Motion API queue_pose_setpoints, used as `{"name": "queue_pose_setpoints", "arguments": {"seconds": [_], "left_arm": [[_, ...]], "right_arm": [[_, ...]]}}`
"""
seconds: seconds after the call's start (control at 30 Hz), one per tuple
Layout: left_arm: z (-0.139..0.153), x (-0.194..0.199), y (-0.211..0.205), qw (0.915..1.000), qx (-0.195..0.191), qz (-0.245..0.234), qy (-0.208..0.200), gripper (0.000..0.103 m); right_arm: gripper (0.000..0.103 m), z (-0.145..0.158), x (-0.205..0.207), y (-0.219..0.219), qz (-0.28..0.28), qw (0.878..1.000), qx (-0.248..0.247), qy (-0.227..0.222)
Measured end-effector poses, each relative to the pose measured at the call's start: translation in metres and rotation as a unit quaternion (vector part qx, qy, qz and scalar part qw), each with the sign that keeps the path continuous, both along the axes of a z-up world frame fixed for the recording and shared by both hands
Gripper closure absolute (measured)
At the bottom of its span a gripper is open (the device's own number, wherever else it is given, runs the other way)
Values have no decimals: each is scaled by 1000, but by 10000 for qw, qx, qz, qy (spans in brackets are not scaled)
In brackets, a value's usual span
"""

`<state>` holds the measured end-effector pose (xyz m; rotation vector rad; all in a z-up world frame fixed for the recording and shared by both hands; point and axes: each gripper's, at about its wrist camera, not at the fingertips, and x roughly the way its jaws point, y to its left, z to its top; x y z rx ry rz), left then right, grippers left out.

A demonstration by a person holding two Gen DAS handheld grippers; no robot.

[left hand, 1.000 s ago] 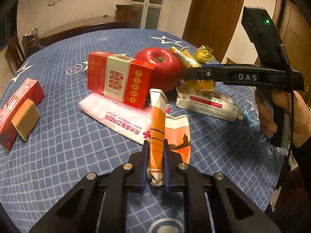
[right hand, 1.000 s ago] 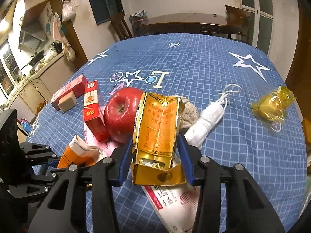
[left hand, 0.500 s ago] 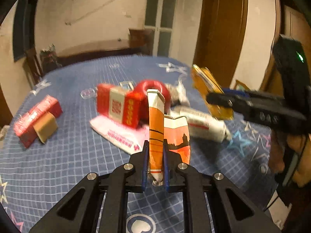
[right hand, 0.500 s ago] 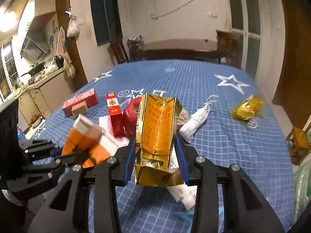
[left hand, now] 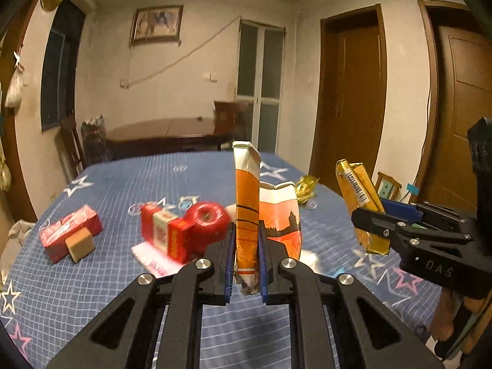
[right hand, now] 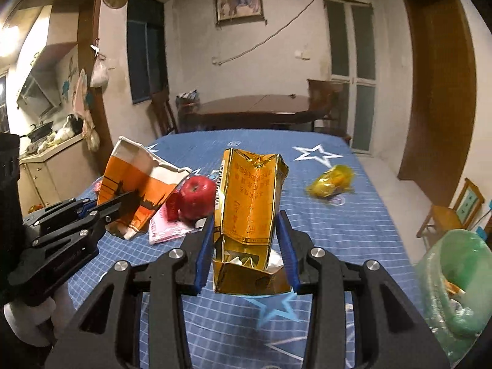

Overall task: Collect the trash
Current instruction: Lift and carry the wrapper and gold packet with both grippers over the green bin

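Observation:
My left gripper (left hand: 246,264) is shut on a crushed orange and white carton (left hand: 246,215) and holds it above the blue table (left hand: 92,276). The carton also shows in the right wrist view (right hand: 138,190). My right gripper (right hand: 247,255) is shut on a crumpled gold box (right hand: 249,206), lifted off the table; it shows in the left wrist view (left hand: 359,196) at the right. A yellow wrapper (right hand: 332,181) lies on the cloth at the far right.
A red apple (right hand: 196,196), a red and white box (left hand: 166,233), a pink packet (right hand: 169,230) and a red box with a tan block (left hand: 70,236) lie on the table. A bin with a green bag (right hand: 455,279) stands at the table's right edge.
Both grippers have risen and tilted up with the carton and the gold box, away from the pile on the table. The bin with the green bag has come into the right wrist view.

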<state>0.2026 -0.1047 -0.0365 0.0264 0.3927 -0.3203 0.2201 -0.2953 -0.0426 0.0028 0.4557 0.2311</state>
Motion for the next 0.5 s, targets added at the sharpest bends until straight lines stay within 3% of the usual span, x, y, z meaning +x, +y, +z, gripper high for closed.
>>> {"name": "queue_pose_setpoints", "arguments": {"seconds": [0.23, 0.5], "left_arm": [[9, -20, -36, 9996, 41, -60, -257, 89], [13, -26, -51, 9995, 22, -157, -272, 89]], "right_arm": [[66, 7, -13, -18, -219, 9995, -66, -225], [65, 10, -21, -29, -320, 9991, -53, -283]]}}
